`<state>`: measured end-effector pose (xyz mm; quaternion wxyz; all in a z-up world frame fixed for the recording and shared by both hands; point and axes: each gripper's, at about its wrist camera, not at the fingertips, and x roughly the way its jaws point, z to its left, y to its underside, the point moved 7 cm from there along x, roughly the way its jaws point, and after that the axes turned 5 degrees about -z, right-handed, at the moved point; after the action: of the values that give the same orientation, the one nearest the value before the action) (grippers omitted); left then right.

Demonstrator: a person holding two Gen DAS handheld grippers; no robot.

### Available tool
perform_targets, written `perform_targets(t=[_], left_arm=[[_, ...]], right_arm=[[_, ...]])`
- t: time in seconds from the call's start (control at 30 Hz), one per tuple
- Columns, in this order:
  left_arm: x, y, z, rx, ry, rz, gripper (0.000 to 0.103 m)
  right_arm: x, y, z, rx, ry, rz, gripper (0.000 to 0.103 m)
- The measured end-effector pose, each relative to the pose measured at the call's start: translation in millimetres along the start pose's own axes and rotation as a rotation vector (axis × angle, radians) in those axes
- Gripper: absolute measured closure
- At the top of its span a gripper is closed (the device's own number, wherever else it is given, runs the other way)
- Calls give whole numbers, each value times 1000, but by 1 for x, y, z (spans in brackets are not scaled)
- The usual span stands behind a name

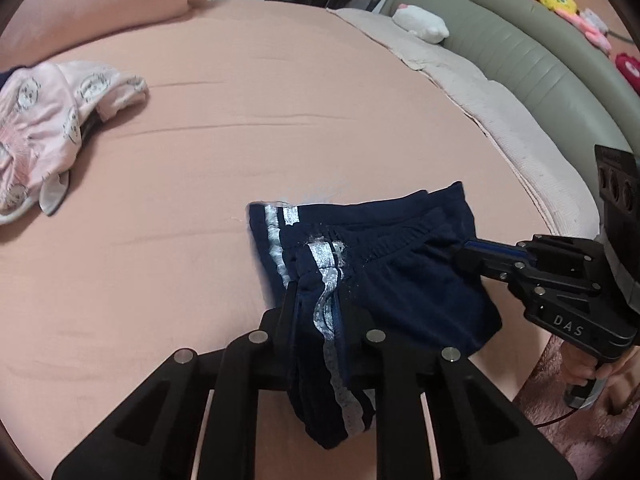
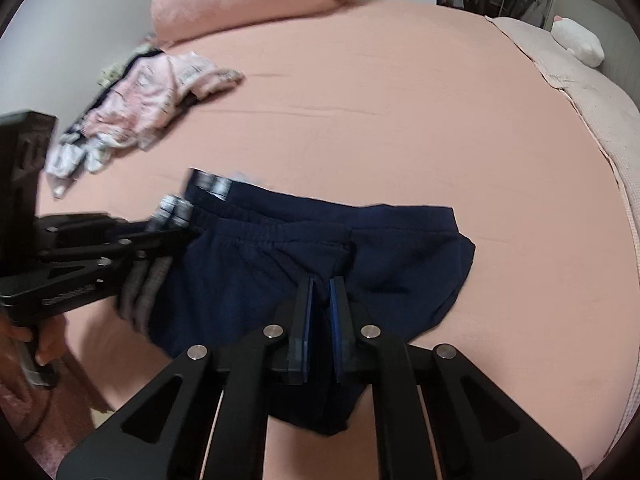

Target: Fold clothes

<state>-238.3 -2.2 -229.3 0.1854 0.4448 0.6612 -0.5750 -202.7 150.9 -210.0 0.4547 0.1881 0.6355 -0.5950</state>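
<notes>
Navy shorts [image 1: 404,280] with silver side stripes lie crumpled on the pink bed sheet [image 1: 248,120], near its front edge. My left gripper [image 1: 318,292] is shut on the striped side of the shorts, and a fold of cloth hangs down between its fingers. In the right wrist view my right gripper [image 2: 322,284] is shut on the plain navy side of the shorts [image 2: 256,280], with cloth bunched between the blue pads. Each gripper shows in the other's view: the right gripper [image 1: 460,254] at the waistband, the left gripper [image 2: 180,236] at the striped edge.
A heap of pink printed clothes [image 1: 40,120] [image 2: 140,112] lies at the far left of the bed. A pink pillow [image 2: 248,0] is at the head. A beige blanket [image 1: 480,92], a white plush toy [image 1: 420,24] and a grey-green padded rail [image 1: 520,48] line the right side.
</notes>
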Motion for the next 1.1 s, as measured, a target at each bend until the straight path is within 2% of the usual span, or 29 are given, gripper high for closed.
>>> perform_targets(t=[0.1, 0.27, 0.3, 0.33, 0.4, 0.47, 0.6, 0.7, 0.83, 0.87, 0.93, 0.97, 1.03, 1.1], left_arm=[[-10, -7, -7, 23, 0, -16, 88], [-4, -3, -6, 12, 13, 5, 88], [0, 0, -4, 15, 4, 17, 88], [5, 1, -2, 7, 2, 29, 87], [9, 1, 0, -30, 18, 33, 87], [7, -1, -1, -33, 27, 19, 87], [9, -2, -1, -25, 18, 22, 88], [6, -8, -3, -39, 34, 1, 88], [-2, -29, -10, -20, 41, -62, 88], [4, -32, -7, -26, 32, -54, 86], [24, -31, 4, -60, 12, -10, 72], [35, -28, 12, -83, -1, 20, 57], [41, -23, 26, -105, -62, 50, 55], [23, -28, 29, -103, -79, -10, 53]], right_arm=[[-11, -7, -2, 10, 11, -22, 96], [-2, -3, -16, 82, 3, 14, 96], [3, -2, -19, 98, -14, 24, 94], [8, -1, -21, 114, -31, 31, 84], [15, -1, -26, 172, -66, 35, 78], [23, -2, -26, 190, -101, 67, 78], [34, -4, -19, 138, -102, 90, 77], [36, -3, -16, 129, -111, 100, 95], [10, -22, -14, 81, -93, -1, 97], [4, -28, -16, 72, -84, -23, 97], [6, -36, -25, 78, -47, -46, 96], [13, -34, -30, 93, -38, -28, 96], [30, -26, -40, 128, -23, 19, 82], [46, -18, -50, 163, -8, 67, 80]])
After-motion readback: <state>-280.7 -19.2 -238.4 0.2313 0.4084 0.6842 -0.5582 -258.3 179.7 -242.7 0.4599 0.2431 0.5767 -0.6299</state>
